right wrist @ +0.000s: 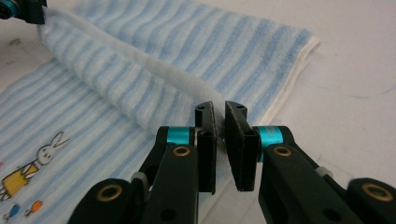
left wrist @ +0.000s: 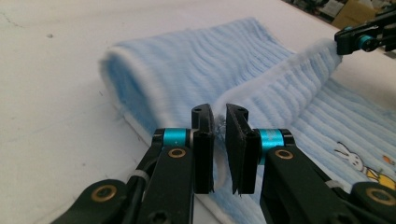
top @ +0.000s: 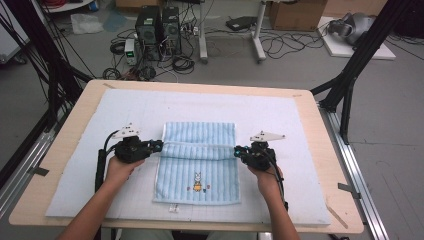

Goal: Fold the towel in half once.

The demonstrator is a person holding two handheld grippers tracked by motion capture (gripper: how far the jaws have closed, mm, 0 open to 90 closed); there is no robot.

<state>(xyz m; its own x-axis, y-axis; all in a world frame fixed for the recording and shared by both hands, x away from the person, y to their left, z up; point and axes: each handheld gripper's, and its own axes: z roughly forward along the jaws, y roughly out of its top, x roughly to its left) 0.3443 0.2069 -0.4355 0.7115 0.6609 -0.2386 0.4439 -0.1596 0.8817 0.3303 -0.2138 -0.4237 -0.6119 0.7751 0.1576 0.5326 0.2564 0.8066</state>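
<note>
Left hand-held gripper [left wrist: 220, 140] and right hand-held gripper [right wrist: 219, 140] each grasping folded blue towel [top: 197, 150] edge, white mat [top: 75, 165] beneath

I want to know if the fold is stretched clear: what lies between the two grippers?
In the high view, the towel's raised folded edge spans from the left gripper to the right gripper, each shut on one end; nothing else lies between them.
</note>
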